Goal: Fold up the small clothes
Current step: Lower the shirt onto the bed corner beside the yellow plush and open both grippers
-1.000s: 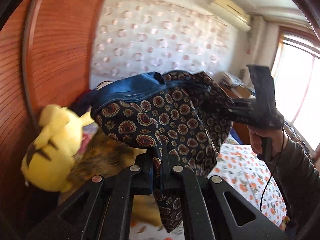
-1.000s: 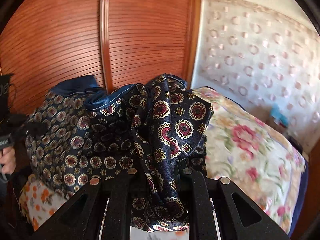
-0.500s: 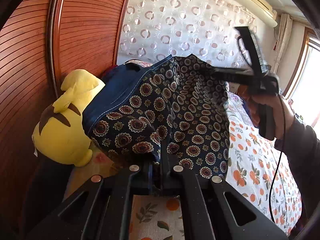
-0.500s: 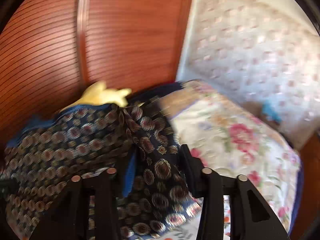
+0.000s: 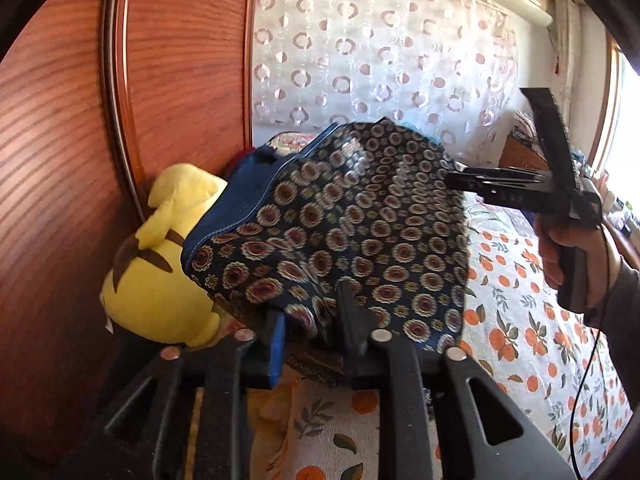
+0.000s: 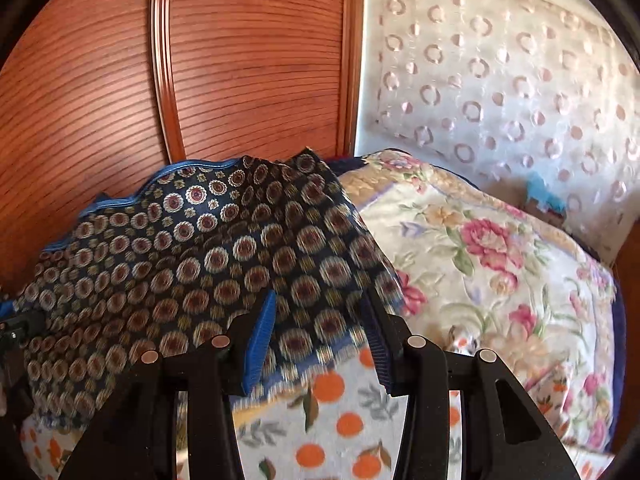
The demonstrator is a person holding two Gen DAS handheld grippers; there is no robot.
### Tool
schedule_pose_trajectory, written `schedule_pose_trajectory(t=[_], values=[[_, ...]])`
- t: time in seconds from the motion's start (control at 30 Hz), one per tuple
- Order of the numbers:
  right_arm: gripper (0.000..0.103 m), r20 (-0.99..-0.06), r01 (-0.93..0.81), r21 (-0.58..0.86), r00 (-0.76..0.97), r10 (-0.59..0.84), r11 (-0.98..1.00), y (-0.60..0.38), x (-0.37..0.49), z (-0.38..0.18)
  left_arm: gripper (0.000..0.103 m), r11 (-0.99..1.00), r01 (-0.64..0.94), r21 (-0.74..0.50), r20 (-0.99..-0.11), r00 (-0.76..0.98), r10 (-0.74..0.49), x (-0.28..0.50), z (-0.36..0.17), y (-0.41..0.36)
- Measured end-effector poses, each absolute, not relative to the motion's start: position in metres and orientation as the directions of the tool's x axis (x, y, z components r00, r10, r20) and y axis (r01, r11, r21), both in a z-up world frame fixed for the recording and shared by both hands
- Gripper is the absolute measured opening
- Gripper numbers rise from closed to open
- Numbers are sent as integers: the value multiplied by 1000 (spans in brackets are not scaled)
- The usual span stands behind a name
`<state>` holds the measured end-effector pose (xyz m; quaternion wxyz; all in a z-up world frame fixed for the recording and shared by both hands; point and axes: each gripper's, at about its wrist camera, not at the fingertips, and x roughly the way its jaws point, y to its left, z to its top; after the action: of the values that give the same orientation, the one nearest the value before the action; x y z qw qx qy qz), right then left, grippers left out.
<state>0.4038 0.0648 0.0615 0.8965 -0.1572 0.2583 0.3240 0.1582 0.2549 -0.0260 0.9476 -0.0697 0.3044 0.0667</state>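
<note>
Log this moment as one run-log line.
phase: release | left tool: jaws just opening, patterned garment between | right tool: open over garment | bedsheet below

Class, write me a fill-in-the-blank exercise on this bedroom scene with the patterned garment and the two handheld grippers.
1. The navy medallion-print garment has a plain ____ trim along its edge.
2. The yellow plush toy leans against the ____ wardrobe door.
3. The white bedsheet is printed with ____.
4. The jaws of the right gripper stand ____.

Missing words: blue; wooden; oranges; open
</note>
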Motion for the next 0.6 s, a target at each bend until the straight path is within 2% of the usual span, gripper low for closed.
schedule_pose_trajectory(t=[0.07,0.1,0.17,0.2,0.23,0.3,0.5,0.6], values=[[46,-548,-654,-103,666,507,749,51,385,69,34,985,-161,-69,-580,810,92,154,-21,248],[46,-541,-651,-98,670,509,753,44,375,74,44,986,-154,-62,-573,814,91,151,-18,245],[46,-529,-643,-89,678,511,761,30,356,76,46,990,-133,-46,-556,827,85,145,-13,236],[46,-522,-640,-86,681,513,763,26,346,77,50,992,-120,-38,-548,833,80,141,-9,230],[46,-514,-637,-85,687,514,766,25,333,75,64,993,-112,-37,-538,840,75,138,-5,226],[46,-503,-627,-84,697,511,774,10,309,75,79,995,-97,-39,-509,859,63,131,2,217],[46,-473,-593,-75,729,495,802,-35,237,73,81,999,-35,-8,-471,882,27,115,20,176],[49,-454,-564,-62,751,480,824,-59,202,74,81,1000,14,8,-472,882,-8,107,24,151]])
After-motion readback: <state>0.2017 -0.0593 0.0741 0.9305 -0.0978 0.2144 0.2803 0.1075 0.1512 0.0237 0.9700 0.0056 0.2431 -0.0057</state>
